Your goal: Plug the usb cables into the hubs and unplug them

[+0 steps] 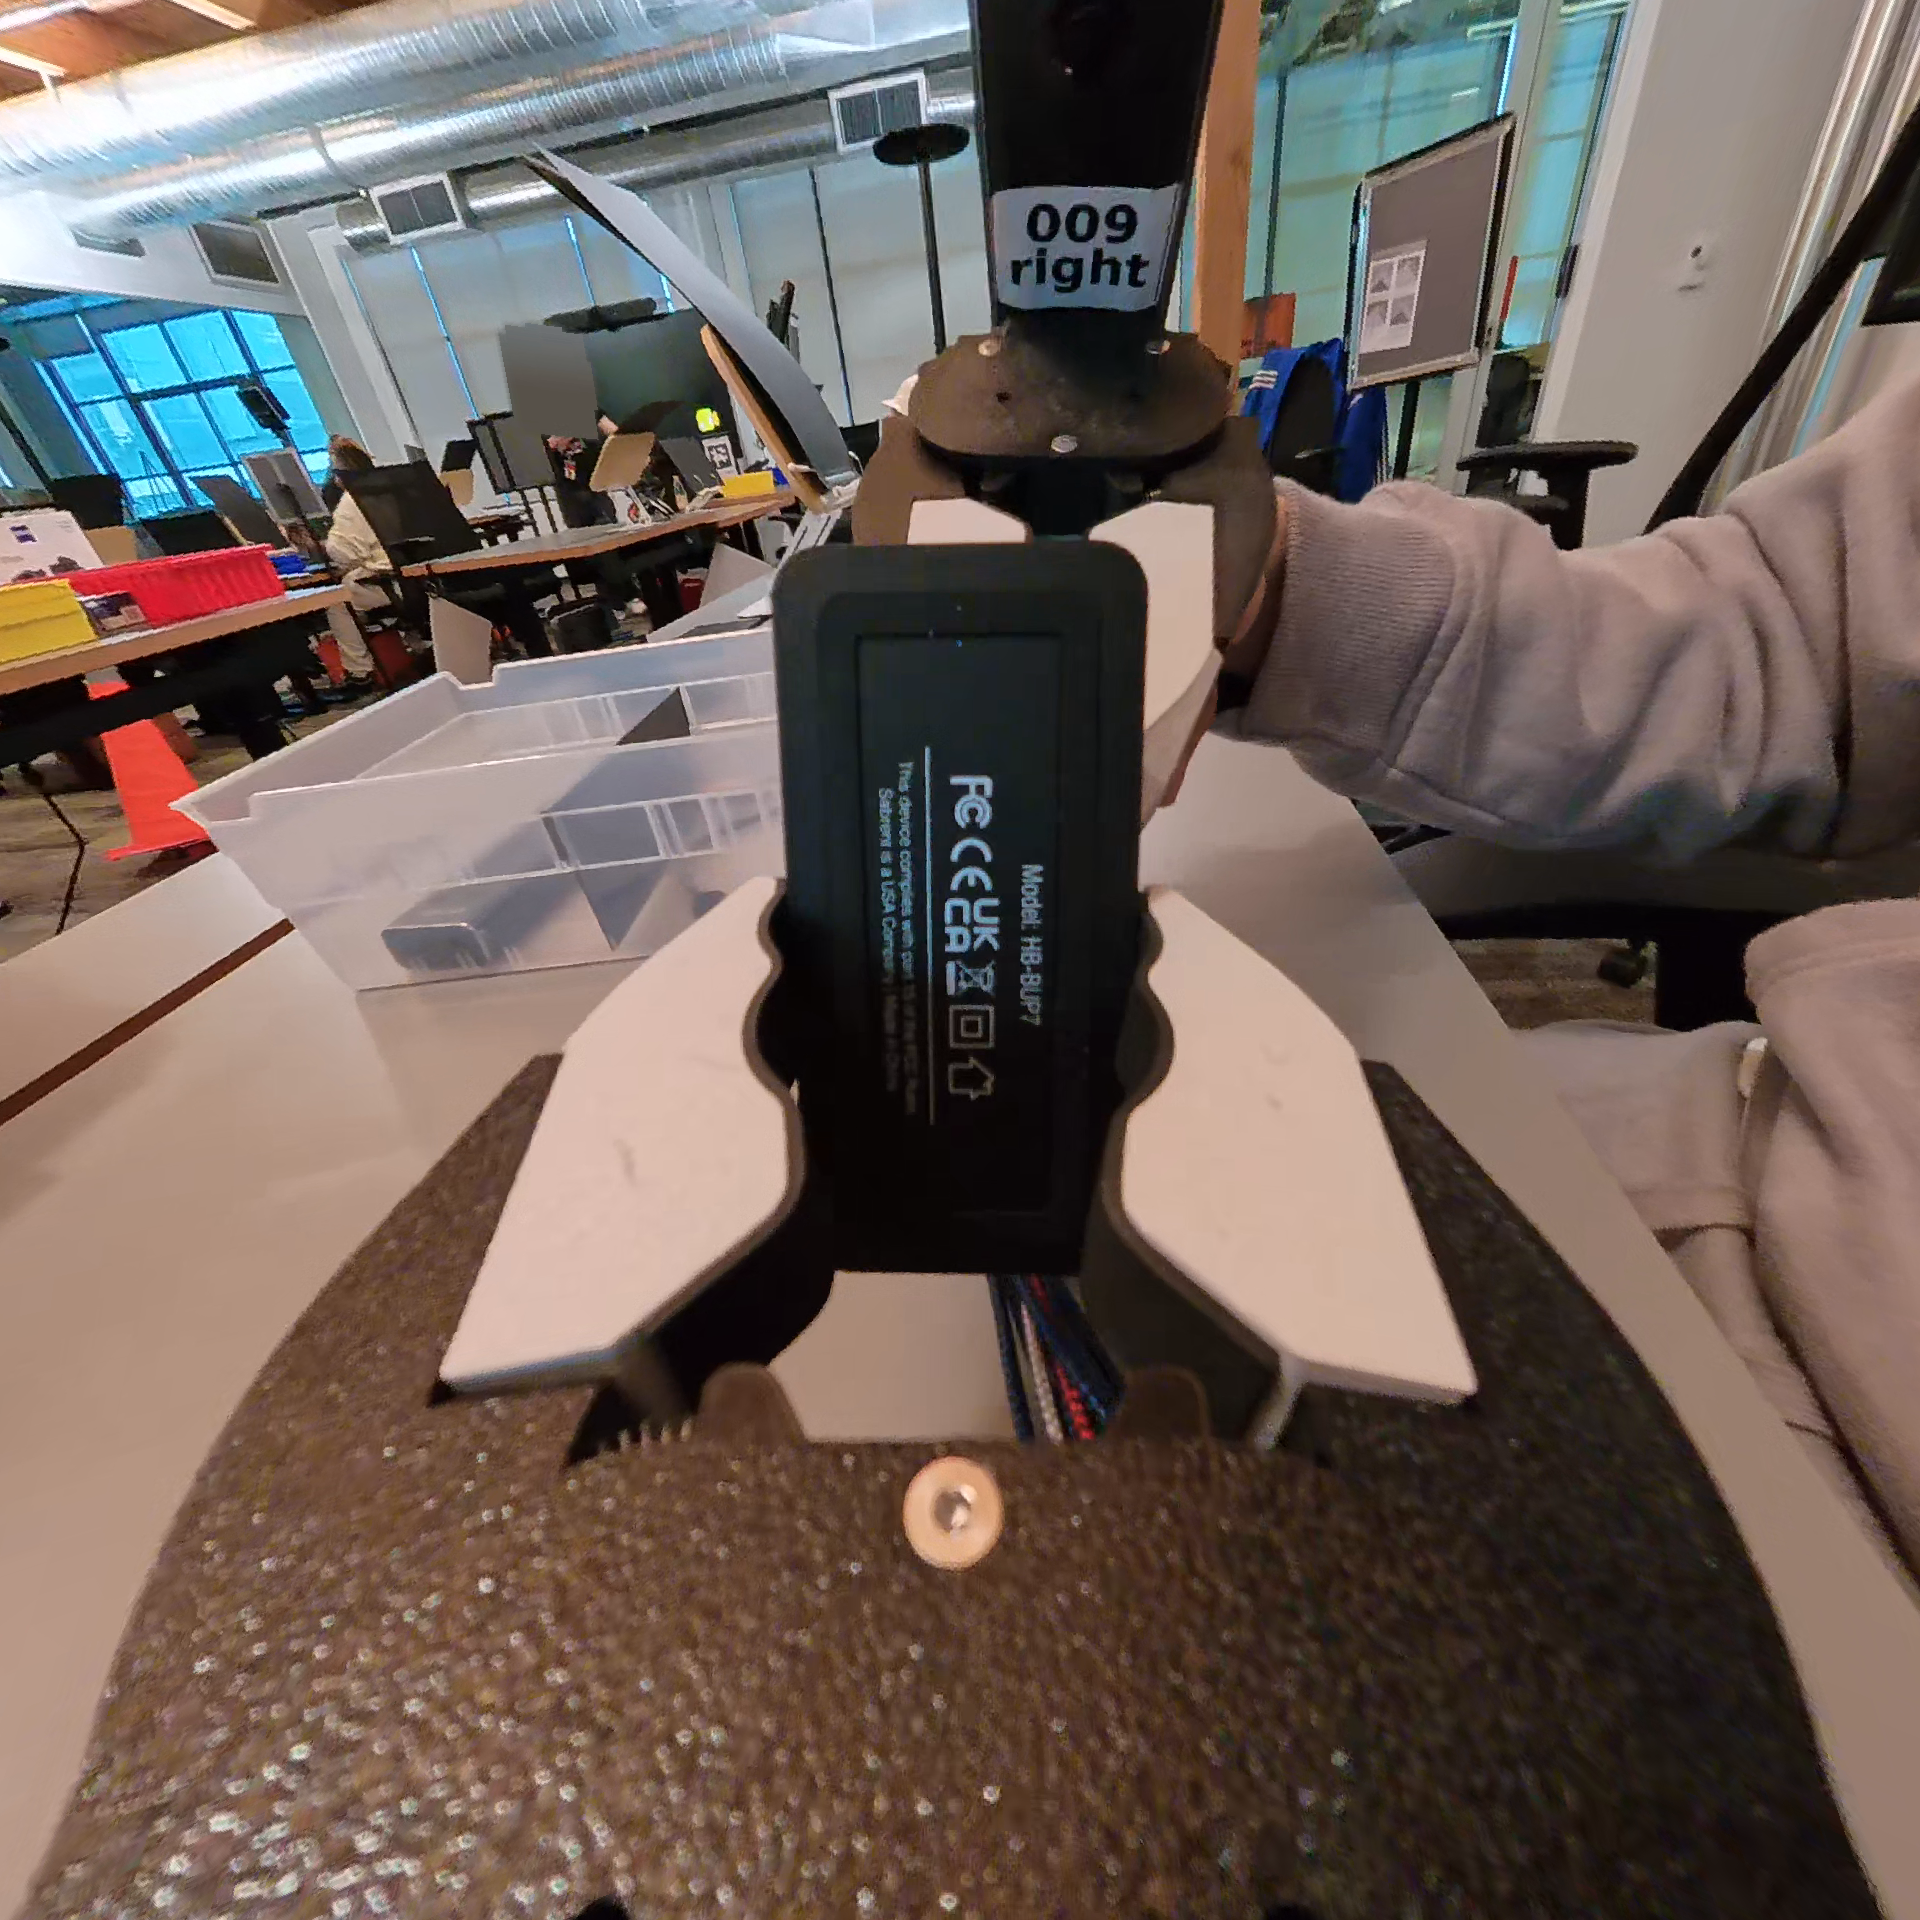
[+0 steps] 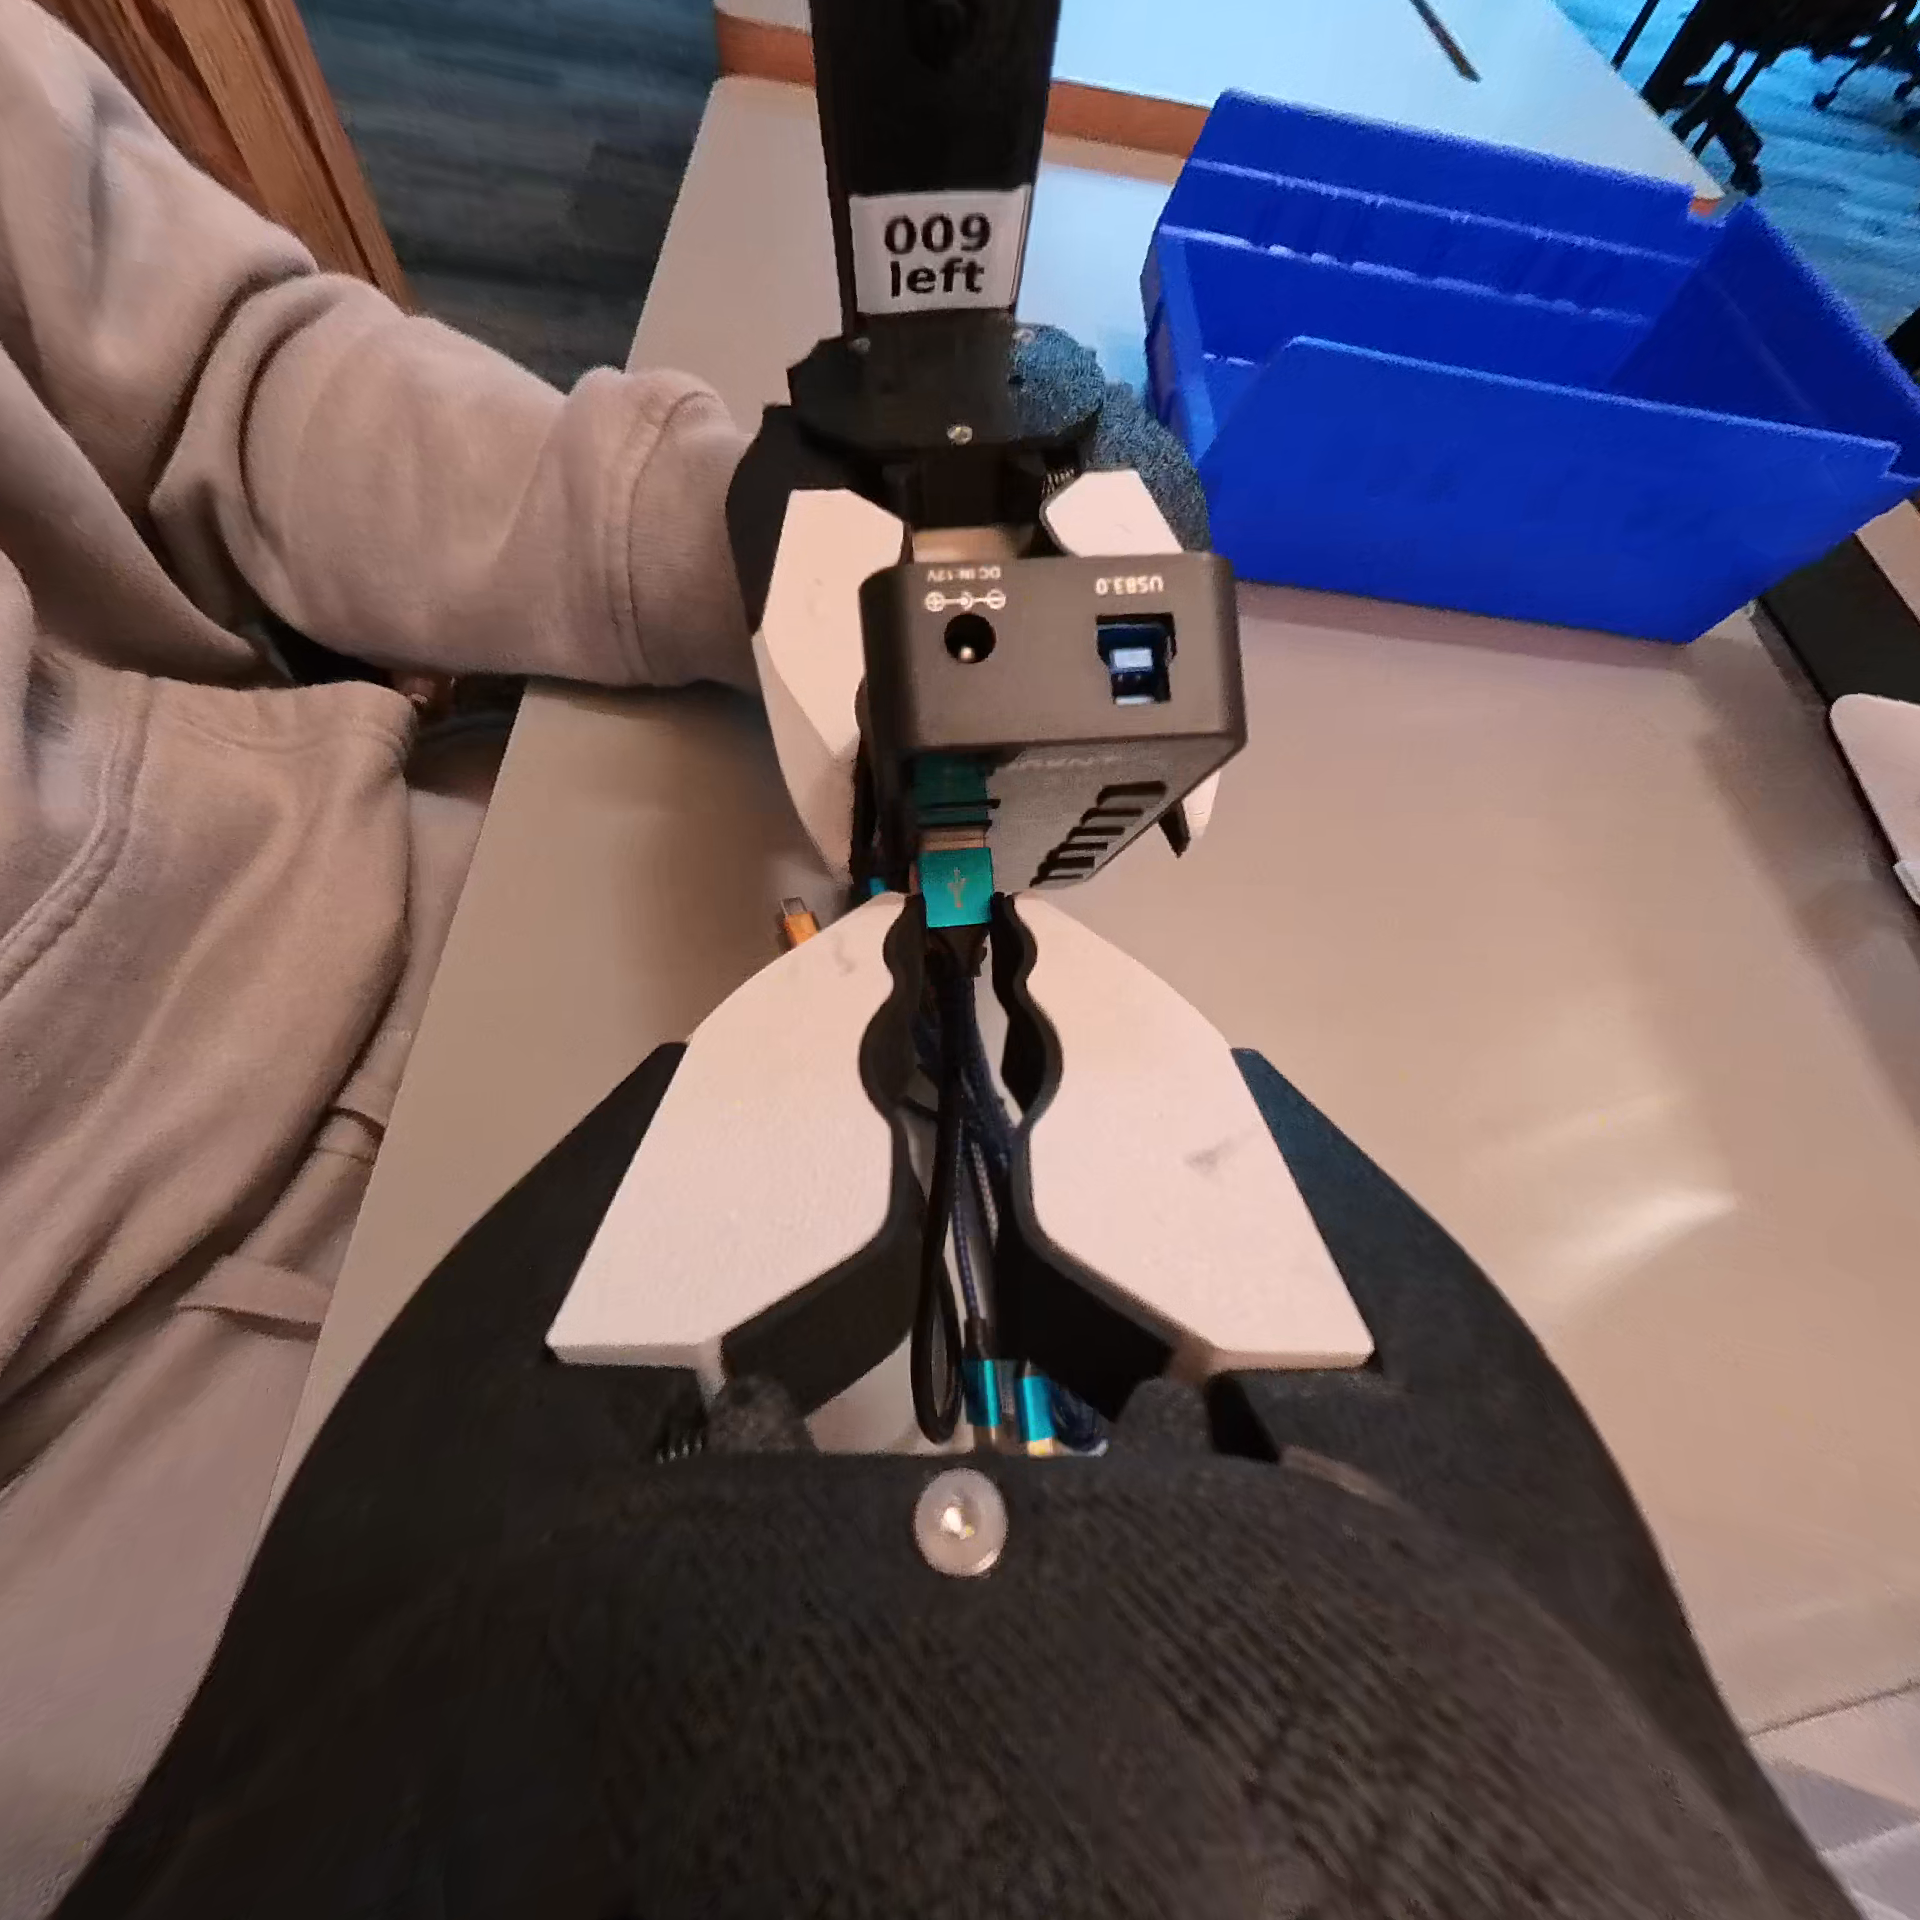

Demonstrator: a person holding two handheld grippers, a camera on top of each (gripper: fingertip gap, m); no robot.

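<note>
1. Open office space fills the background of the left wrist view, and a pale grey table point(image 1: 260, 1091) lies under both tools.
2. At the centre of that view, the left gripper point(image 1: 956, 1039) has its white fingers point(image 1: 665, 1174) closed on the long sides of the black hub point(image 1: 961, 894), which stands up the middle of the frame with braided cables point(image 1: 1049, 1361) hanging from its lower end.
3. In the right wrist view, the right gripper point(image 2: 961, 925) is closed on a teal usb plug point(image 2: 956, 883) at the fingertips. The plug's metal end meets the hub's port row point(image 2: 951, 800) just above, with its cable point(image 2: 961, 1122) running down between the fingers.
4. Risks, as I judge them:
   - A pull or push off the port's axis could jam the plug or bend it.
   - The narrow fingertip hold could slip off the smooth shell.
   - The hub could slide or twist in the left grip if the force is uneven.
   - Loose cables below could snag.
5. Farther out, a blue bin point(image 2: 1507, 416) sits upper right in the right wrist view, and a clear tray point(image 1: 499, 810) sits left of centre in the left one.
</note>
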